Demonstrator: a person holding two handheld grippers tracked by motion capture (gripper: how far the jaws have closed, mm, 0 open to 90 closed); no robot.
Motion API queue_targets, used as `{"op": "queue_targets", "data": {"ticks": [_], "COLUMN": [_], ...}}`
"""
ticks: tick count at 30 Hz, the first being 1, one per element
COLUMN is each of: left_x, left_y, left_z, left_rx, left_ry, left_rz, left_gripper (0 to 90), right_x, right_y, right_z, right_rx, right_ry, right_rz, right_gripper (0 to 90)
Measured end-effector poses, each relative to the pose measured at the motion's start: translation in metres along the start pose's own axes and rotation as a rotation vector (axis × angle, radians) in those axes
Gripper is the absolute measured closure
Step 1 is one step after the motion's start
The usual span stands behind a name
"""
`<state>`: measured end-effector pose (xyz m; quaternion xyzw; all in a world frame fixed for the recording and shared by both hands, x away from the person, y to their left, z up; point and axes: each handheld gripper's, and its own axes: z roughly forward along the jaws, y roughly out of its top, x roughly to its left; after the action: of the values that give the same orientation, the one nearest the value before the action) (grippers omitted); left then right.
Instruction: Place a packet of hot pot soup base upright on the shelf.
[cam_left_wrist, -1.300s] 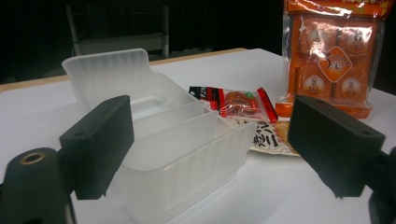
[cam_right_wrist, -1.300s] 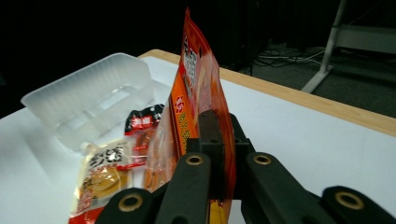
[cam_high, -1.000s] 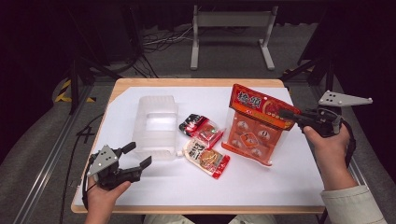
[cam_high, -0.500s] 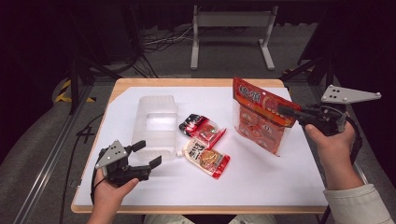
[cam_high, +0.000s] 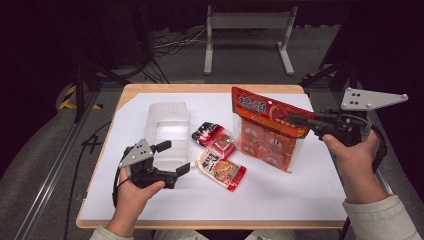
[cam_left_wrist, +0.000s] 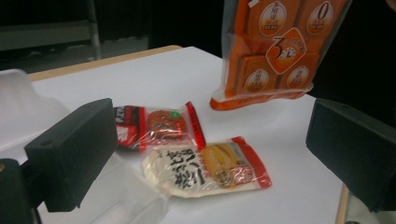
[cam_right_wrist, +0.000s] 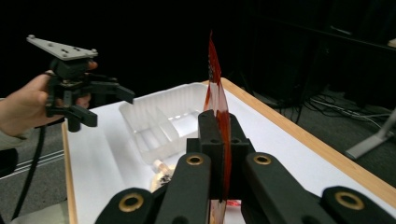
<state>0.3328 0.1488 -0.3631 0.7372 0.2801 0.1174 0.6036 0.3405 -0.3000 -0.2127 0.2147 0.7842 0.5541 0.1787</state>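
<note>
Right gripper (cam_high: 295, 119) clamped on the top edge of the orange snack bag (cam_high: 265, 130), dangling above the white table (cam_high: 310, 200)'s right side. Left gripper (cam_high: 172, 157) just been opening, nothing between the jaws, hovering beside the clear plastic tray (cam_high: 167, 125).

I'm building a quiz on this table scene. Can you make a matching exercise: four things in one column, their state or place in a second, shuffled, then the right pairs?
1. orange bag
2. clear plastic tray
3. left gripper
4. cream noodle packet

A. jaws open, nothing between them
B. lying flat on the white sheet, at the near corner of the tray
C. clamped by the right gripper, hanging upright
D. on the table's left half

Pairs: 1-C, 2-D, 3-A, 4-B
</note>
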Motion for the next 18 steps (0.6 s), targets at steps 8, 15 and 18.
{"op": "queue_targets", "data": {"ticks": [8, 15, 18], "left_x": [0.000, 0.001, 0.002], "left_y": [0.011, 0.014, 0.015], "left_z": [0.019, 0.041, 0.049], "left_rx": [-0.005, -0.017, -0.037], "left_ry": [-0.051, -0.116, -0.137], "left_rz": [0.020, 0.020, 0.018], "left_gripper": [5.1, 5.4, 5.1], "right_x": [0.015, 0.025, 0.029], "right_y": [0.015, 0.023, 0.026], "right_z": [0.014, 0.025, 0.030], "right_rx": [-0.020, -0.041, -0.048], "right_ry": [0.068, 0.123, 0.141], "right_rz": [-0.043, -0.068, -0.077], "right_gripper": [90.0, 90.0, 90.0]}}
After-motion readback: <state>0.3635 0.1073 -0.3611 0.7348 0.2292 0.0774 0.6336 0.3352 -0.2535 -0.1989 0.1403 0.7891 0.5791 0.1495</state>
